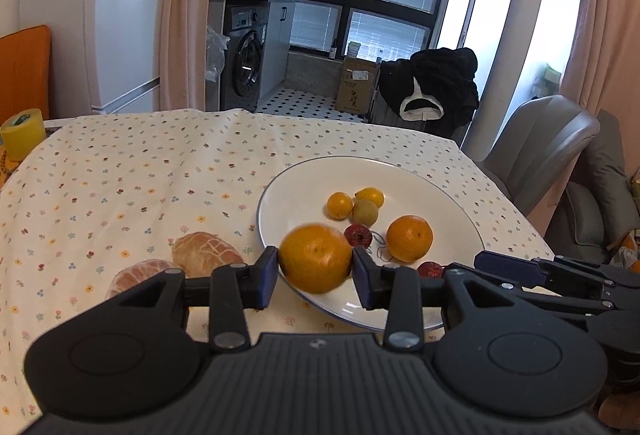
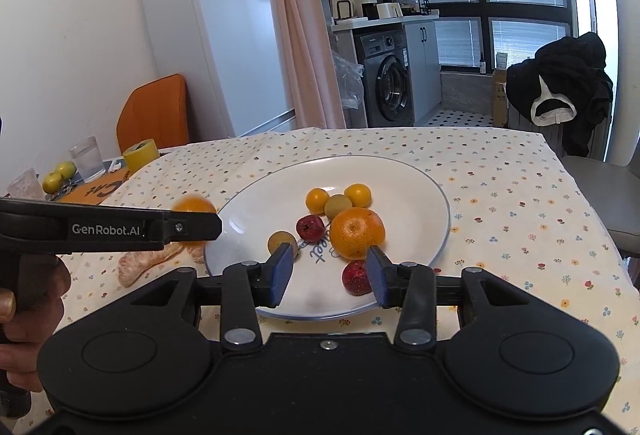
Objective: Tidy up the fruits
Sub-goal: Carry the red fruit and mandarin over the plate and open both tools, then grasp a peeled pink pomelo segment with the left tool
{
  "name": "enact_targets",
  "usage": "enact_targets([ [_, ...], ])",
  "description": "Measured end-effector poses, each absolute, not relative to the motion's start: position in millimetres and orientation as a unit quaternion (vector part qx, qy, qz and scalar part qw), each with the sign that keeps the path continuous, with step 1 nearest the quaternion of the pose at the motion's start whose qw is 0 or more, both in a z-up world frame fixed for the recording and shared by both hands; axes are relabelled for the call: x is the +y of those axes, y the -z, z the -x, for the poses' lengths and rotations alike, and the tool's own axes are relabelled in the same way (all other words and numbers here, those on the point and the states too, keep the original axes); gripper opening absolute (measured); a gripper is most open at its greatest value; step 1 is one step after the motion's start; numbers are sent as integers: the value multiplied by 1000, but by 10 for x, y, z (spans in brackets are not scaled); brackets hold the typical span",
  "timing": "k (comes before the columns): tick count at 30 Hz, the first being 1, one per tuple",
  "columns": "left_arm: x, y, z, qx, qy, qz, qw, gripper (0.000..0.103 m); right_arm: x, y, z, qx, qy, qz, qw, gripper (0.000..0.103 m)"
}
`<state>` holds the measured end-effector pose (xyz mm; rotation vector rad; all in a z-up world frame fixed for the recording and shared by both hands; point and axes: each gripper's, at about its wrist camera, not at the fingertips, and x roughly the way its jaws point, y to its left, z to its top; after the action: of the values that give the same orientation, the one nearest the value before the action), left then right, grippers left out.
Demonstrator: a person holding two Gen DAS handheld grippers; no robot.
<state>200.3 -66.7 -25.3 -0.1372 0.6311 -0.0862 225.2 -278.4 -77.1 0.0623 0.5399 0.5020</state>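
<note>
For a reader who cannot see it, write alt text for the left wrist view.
The left tongs grip an orange above the near rim of a white plate holding smaller fruit. Peeled citrus lies on the floral tablecloth to its left.

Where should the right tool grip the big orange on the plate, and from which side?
Grip the big orange across its widest middle, coming in from the near side where the open right tool already sits. It is round, with the stem dimple on top. A small greenish fruit touches its far side; a red fruit lies just in front.
</note>
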Motion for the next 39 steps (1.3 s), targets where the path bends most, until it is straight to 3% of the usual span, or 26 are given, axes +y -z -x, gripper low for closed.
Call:
enact_targets([
  [5,-591,219,-1957,307,32,74,948,44,-2782,762,-2232,261,-245,-31,933,48],
  [16,-348,134,-1759,292,0,90,952,75,-2691,701,-2161,254,-253,-28,933,58],
  [24,-157,98,-1609,288,-18,100,952,81,-2560,660,-2103,254,-264,-20,930,67],
  [34,86,195,-1504,304,-64,109,944,85,-2382,630,-2032,241,-265,2,934,103],
  [39,163,263,-1483,312,-72,110,941,86,-2306,642,-2041,250,-267,11,931,103],
])
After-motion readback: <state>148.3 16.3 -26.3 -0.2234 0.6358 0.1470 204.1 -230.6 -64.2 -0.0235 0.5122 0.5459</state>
